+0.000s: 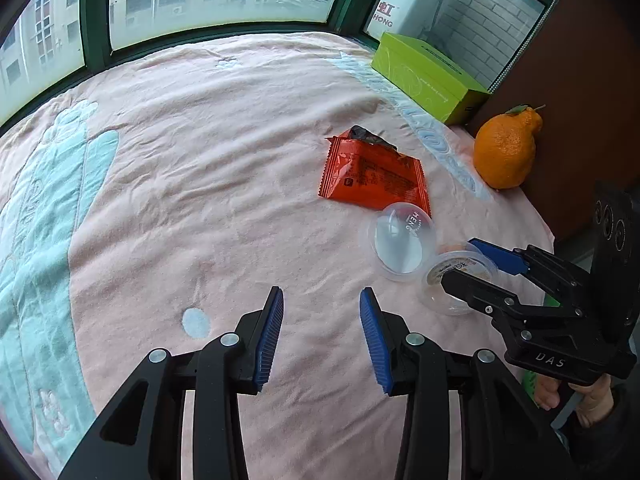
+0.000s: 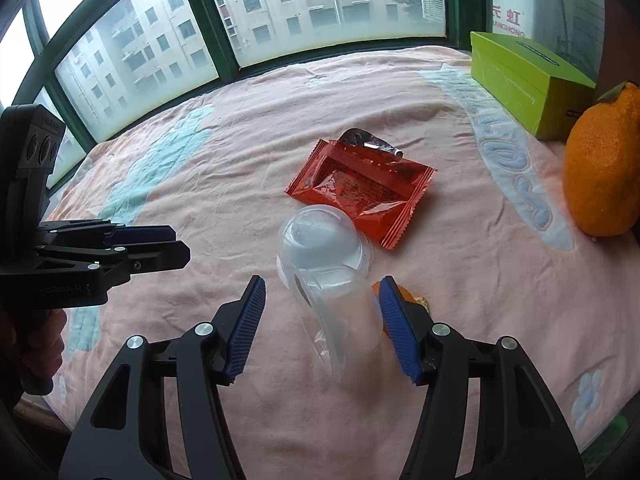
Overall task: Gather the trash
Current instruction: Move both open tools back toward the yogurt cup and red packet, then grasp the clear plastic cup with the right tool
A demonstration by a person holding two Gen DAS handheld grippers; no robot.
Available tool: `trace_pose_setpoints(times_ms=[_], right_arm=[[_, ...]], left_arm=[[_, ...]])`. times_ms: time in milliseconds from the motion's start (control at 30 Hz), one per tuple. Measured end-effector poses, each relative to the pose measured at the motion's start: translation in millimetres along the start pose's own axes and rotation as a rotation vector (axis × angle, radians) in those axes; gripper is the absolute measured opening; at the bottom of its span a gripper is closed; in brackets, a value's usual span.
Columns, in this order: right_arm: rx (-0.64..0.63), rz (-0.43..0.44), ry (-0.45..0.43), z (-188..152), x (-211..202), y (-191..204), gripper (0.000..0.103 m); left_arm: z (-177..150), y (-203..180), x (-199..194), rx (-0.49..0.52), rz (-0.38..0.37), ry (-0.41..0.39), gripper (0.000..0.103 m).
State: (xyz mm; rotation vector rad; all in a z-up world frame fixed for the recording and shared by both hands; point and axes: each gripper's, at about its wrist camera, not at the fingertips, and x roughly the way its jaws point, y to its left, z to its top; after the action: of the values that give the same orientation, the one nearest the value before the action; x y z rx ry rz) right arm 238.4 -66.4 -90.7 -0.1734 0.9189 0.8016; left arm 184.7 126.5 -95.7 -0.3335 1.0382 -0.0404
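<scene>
A torn red snack wrapper (image 1: 374,174) lies on the pink blanket; it also shows in the right wrist view (image 2: 360,188). Two clear plastic cups lie on their sides in front of it: the farther cup (image 1: 402,240) (image 2: 324,238) and the nearer cup (image 1: 456,284) (image 2: 340,312). My right gripper (image 2: 322,320) is open with its jaws on either side of the nearer cup; it appears from the side in the left wrist view (image 1: 470,264). A bit of orange peel (image 2: 408,294) lies behind the right finger. My left gripper (image 1: 321,332) is open and empty above bare blanket, left of the cups.
A whole orange (image 1: 506,148) (image 2: 604,164) sits at the right by a brown wall. A green box (image 1: 428,76) (image 2: 528,76) stands at the back right. Windows with dark green frames (image 1: 96,12) run along the far edge of the blanket (image 1: 200,160).
</scene>
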Motion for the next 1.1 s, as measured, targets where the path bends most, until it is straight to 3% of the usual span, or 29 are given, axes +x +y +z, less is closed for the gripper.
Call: trace_pose_setpoints(times_ms=[200,600,900,1100], right_arm=[[0.008,-0.021,0.007,-4.9,-2.3,-2.4,0.035],[0.151,0.024,-0.1,-32.6,-54.6,-9.8,0.033],[0.234,-0.046,-0.185,-62.3,-113.3,-33.9,0.033],[0.311,-0.098,-0.212,-91.2,-139.3,-56.8,0.033]], left_arm=[[-1.0,-2.7,-1.5,0.006,-0.004,-0.003,0.039],[-7.6,-40.1,-2.2,0.07,-0.049,-0.002,0.039],[-12.7,-96.3,16.7,0.156,-0.111,0.018,0.039],[-11.6,-124.1,41.8,0.177,-0.089,0.037,0.039]])
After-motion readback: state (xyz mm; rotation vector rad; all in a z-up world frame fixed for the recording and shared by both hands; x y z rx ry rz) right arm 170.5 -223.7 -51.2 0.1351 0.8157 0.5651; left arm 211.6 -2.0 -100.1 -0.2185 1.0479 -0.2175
